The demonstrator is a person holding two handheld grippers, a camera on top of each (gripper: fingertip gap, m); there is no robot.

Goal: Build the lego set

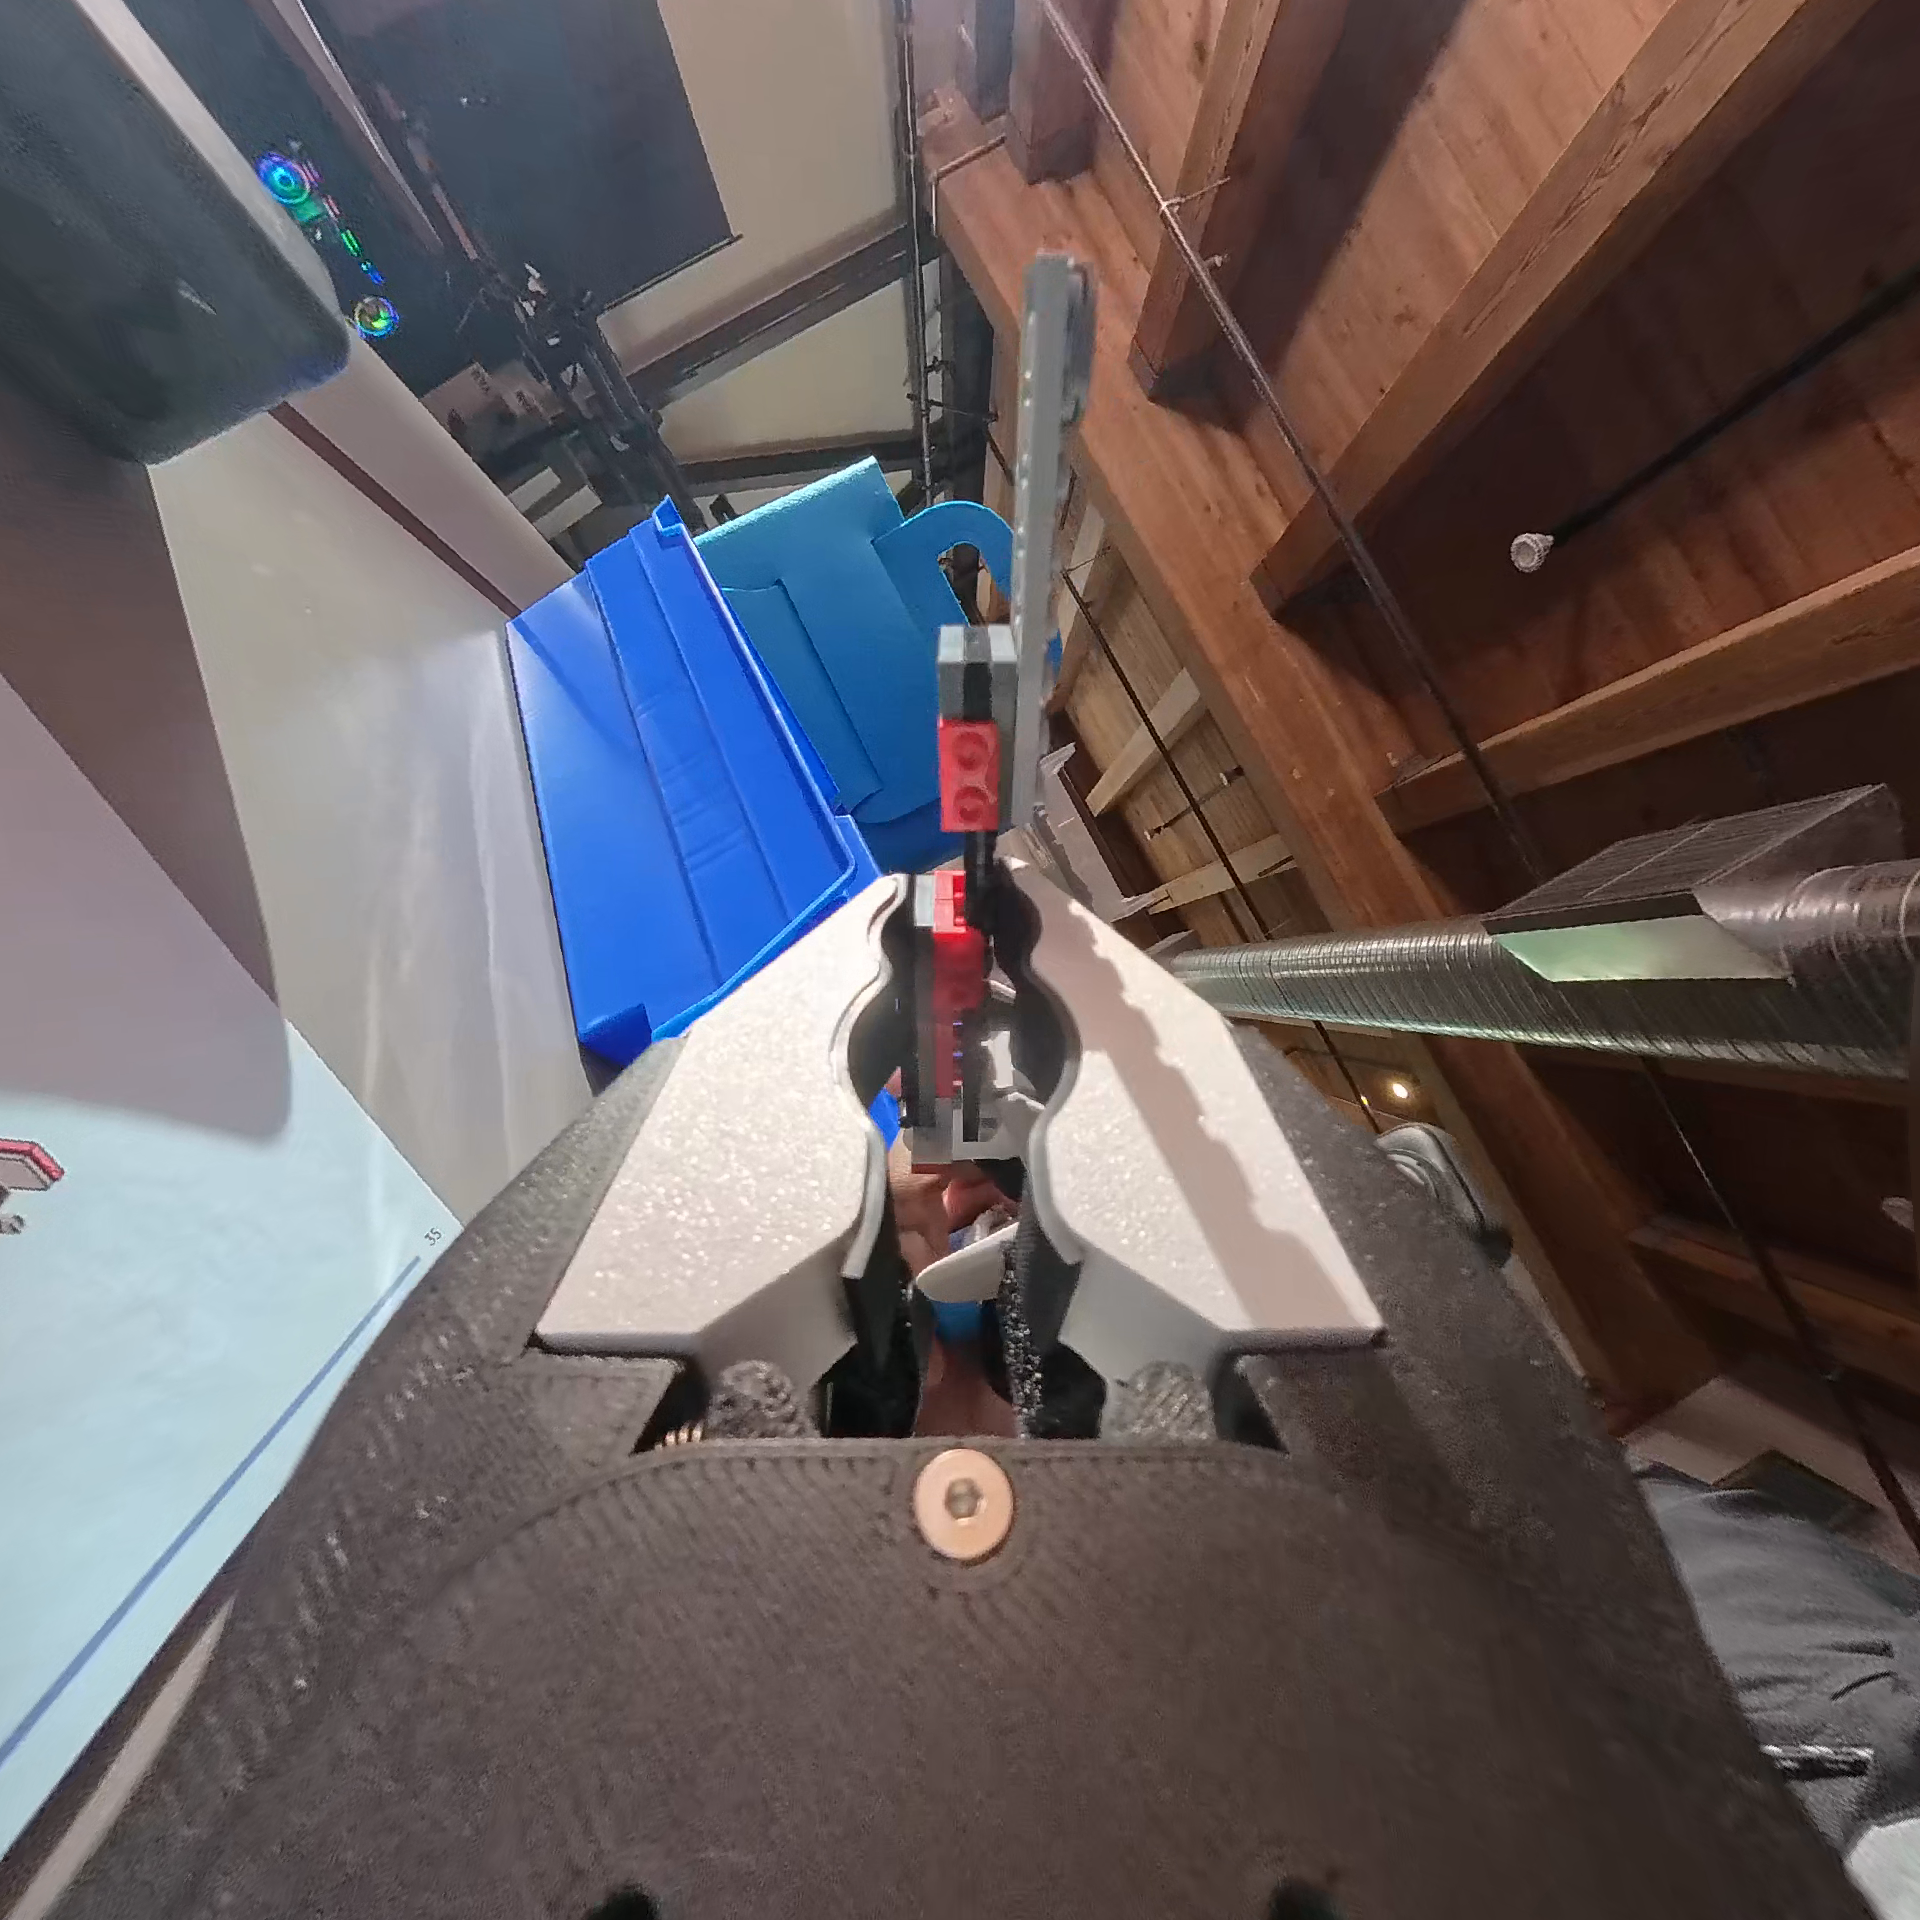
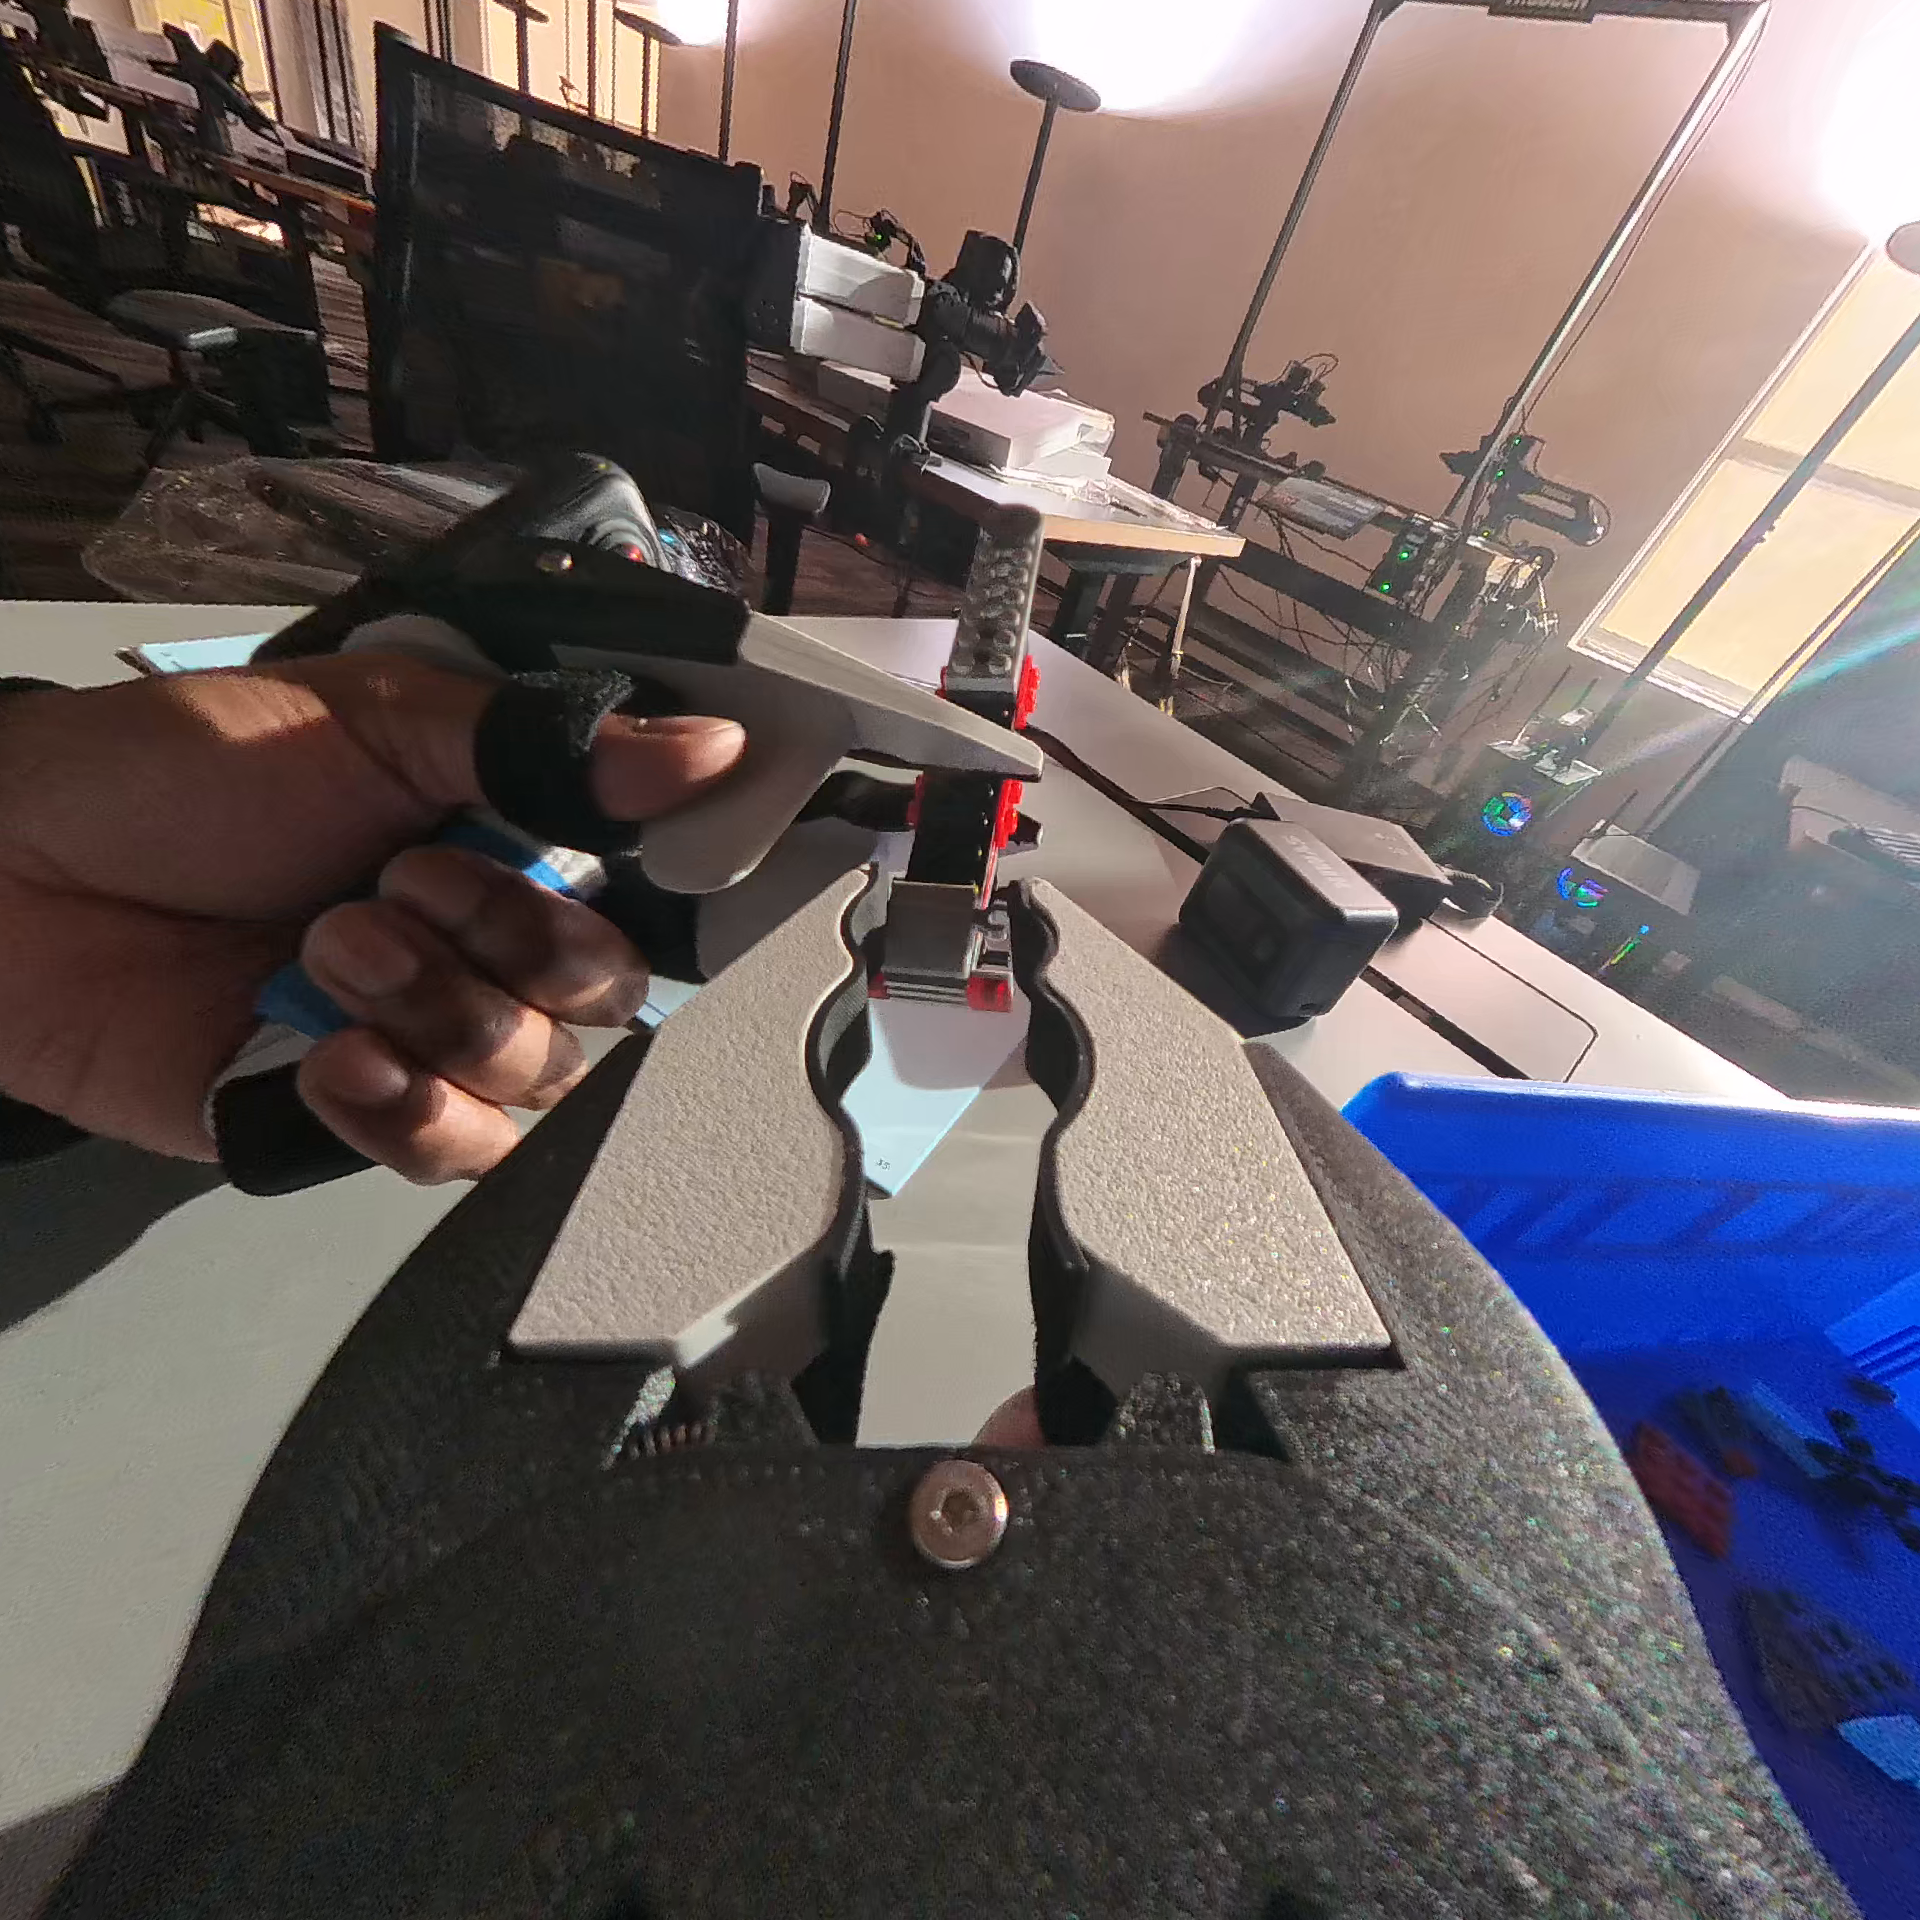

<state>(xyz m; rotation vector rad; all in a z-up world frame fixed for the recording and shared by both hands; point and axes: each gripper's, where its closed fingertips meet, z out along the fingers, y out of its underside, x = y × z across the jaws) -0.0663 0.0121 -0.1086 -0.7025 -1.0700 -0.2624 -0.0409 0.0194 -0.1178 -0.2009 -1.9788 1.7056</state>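
Observation:
A lego assembly [image 1: 971, 769] of red, black and grey bricks with a long grey plate [image 1: 1049, 468] sticking out is clamped in my left gripper [image 1: 961, 883], which is tilted up toward the ceiling. In the right wrist view the left gripper [image 2: 1023, 764] comes in from the left in a hand and grips the assembly [image 2: 956, 821] at its middle. My right gripper [image 2: 945, 894] closes from below around the assembly's grey lower end [image 2: 930, 940], fingers against both sides. The assembly is held above the table.
A blue bin [image 2: 1662, 1247] holding several loose bricks [image 2: 1766, 1475] stands at the right; it also shows in the left wrist view [image 1: 675, 779]. An instruction booklet [image 2: 925, 1091] lies on the grey table [image 2: 156, 1403]. A small black box [image 2: 1288, 914] with a cable sits beyond. The grippers are tip to tip, or close to it.

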